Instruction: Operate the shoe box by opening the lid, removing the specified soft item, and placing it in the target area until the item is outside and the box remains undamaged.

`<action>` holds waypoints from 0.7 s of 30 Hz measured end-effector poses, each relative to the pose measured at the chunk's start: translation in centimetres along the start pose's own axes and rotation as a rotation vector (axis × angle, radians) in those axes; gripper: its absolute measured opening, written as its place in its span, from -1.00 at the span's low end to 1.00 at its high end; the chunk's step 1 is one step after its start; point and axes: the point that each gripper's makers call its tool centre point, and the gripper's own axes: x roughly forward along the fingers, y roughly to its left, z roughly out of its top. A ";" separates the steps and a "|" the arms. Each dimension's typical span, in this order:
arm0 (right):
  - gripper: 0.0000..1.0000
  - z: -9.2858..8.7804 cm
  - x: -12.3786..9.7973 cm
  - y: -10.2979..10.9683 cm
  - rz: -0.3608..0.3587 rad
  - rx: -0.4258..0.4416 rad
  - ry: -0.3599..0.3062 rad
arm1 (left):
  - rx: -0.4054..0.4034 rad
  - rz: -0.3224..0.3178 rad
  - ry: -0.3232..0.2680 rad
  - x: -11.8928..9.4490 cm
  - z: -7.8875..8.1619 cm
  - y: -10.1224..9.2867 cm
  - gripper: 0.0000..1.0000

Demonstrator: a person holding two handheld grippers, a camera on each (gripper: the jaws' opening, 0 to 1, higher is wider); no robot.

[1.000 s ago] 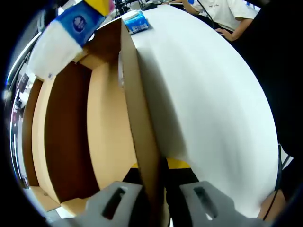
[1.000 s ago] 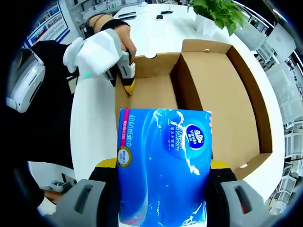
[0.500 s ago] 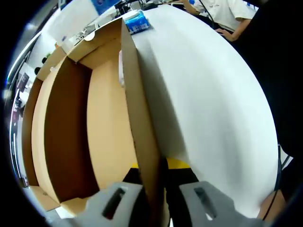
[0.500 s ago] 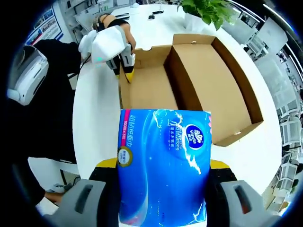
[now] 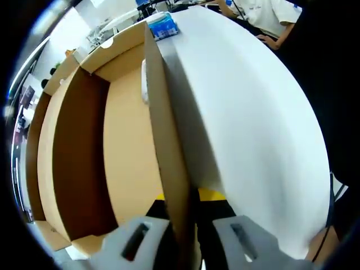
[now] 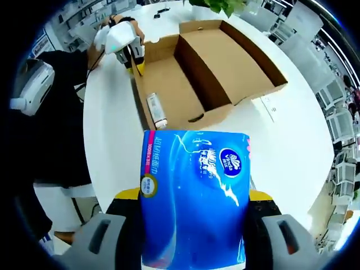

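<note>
- Gripping the blue tissue pack from both sides, right gripper jaws pressed against its left and right edges; pack upright at 6 o'clock of the right gripper view, outside the box.
- Lying open on the white table, shoe box at 12 o'clock of that view, well apart from the pack, with its lid folded out flat beside the tray; no damage visible.
- Resting against the box wall nearest the pack, a small white label or tag; too small to read.
- Clamped on the box's side wall, left gripper jaws close together, one on each face of the cardboard; seen from the right gripper view at 11 o'clock, left gripper at the box's far corner.
- Sitting at 12 o'clock of the left gripper view, beyond the box end, a second blue pack on the table.
- Compared with a second ago: pack carried farther from the box, which now looks smaller and higher in the right gripper view; pack and right gripper gone from above the box in the left gripper view; left gripper's clamp on the wall unchanged.
</note>
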 end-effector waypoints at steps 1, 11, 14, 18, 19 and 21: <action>0.42 -0.4 -0.1 -0.1 -0.004 0.004 0.002 | 0.000 0.000 0.000 0.0 0.0 0.1 -0.90; 0.42 -3.7 0.1 -0.7 -0.007 0.029 -0.006 | -0.003 -0.002 -0.002 0.0 0.4 -0.6 -0.90; 0.42 -4.2 0.4 -0.4 0.013 -0.045 -0.027 | -0.004 -0.001 -0.001 0.0 0.3 -0.5 -0.90; 0.42 -4.9 1.0 -0.3 0.005 -0.100 -0.009 | -0.005 -0.002 -0.003 0.1 0.2 -0.2 -0.90; 0.42 -5.0 1.2 -0.3 0.004 -0.116 -0.007 | -0.005 -0.002 -0.002 0.1 0.1 0.0 -0.90; 0.42 -5.2 1.7 -0.2 0.018 -0.134 0.000 | -0.006 -0.002 0.000 0.1 0.1 0.1 -0.90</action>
